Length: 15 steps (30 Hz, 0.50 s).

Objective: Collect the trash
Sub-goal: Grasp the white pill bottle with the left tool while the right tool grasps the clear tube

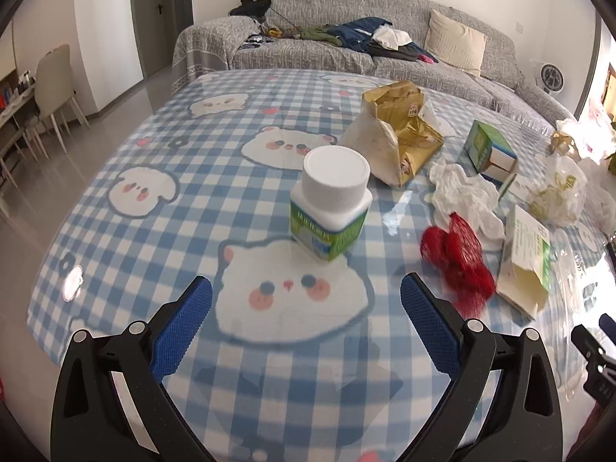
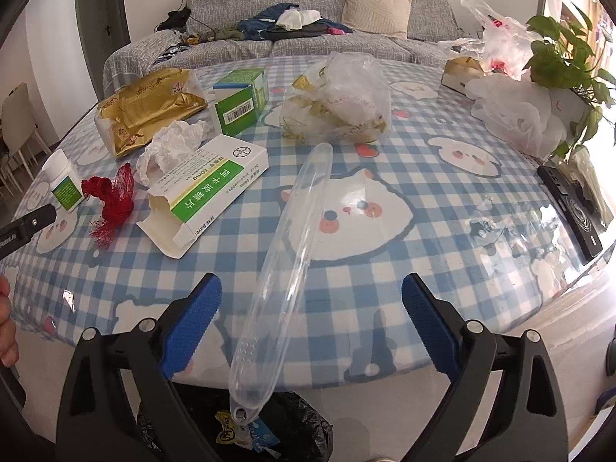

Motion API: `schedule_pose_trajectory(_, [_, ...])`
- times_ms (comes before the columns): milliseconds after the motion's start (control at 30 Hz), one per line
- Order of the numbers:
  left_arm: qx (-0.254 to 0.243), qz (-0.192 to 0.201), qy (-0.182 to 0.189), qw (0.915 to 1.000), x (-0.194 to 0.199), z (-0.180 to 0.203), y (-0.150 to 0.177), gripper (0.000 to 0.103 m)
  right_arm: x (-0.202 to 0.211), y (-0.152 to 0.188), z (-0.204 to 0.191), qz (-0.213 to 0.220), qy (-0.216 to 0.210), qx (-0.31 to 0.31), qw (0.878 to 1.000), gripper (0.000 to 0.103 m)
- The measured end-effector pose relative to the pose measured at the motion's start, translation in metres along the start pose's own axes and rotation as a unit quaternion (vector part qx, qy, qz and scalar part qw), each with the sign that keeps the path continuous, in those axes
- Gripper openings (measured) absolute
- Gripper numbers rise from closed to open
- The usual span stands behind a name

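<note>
My left gripper [image 1: 306, 300] is open and empty, its jaws spread just short of a white pill bottle [image 1: 331, 202] with a green label that stands upright on the checked tablecloth. The bottle also shows in the right wrist view [image 2: 65, 186]. My right gripper [image 2: 312, 304] is open at the table's near edge, with a long clear plastic case [image 2: 287, 254] lying between its jaws, untouched, its near end overhanging a black-lined trash bin [image 2: 269, 431] below. Red netting [image 1: 458, 260], crumpled tissue [image 1: 467, 196] and an open green-white medicine box [image 2: 208, 192] lie between the grippers.
A gold foil bag [image 1: 400, 131], a small green box [image 2: 240, 100], a clear plastic bag [image 2: 342, 100], white plastic bags [image 2: 516, 111] and a potted plant [image 2: 569, 57] are on the table. A black device [image 2: 573, 208] lies at the right edge. A sofa [image 1: 346, 42] stands behind.
</note>
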State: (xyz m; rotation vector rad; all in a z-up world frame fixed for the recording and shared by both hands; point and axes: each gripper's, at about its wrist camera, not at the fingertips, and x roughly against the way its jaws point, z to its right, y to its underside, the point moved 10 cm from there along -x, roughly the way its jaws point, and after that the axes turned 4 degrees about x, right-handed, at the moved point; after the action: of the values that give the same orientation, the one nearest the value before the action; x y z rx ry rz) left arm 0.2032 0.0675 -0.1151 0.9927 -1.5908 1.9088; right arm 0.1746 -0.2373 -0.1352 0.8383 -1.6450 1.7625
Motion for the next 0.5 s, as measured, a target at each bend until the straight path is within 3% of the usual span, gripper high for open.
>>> schedule_pose_trajectory(367, [0.007, -0.008, -0.006, 0.9999, -0.036, 0.002, -0.025, 0.089, -0.022, -0.007, -0.002, -0.015, -0.008, -0.005, 1.000, 0.080])
schedule_pose_trajectory(500, [0.020, -0.018, 0.010, 0.9996, -0.046, 0.004, -0.027, 0.081, -0.030, -0.010, 0.001, -0.023, -0.009, -0.013, 1.000, 0.074])
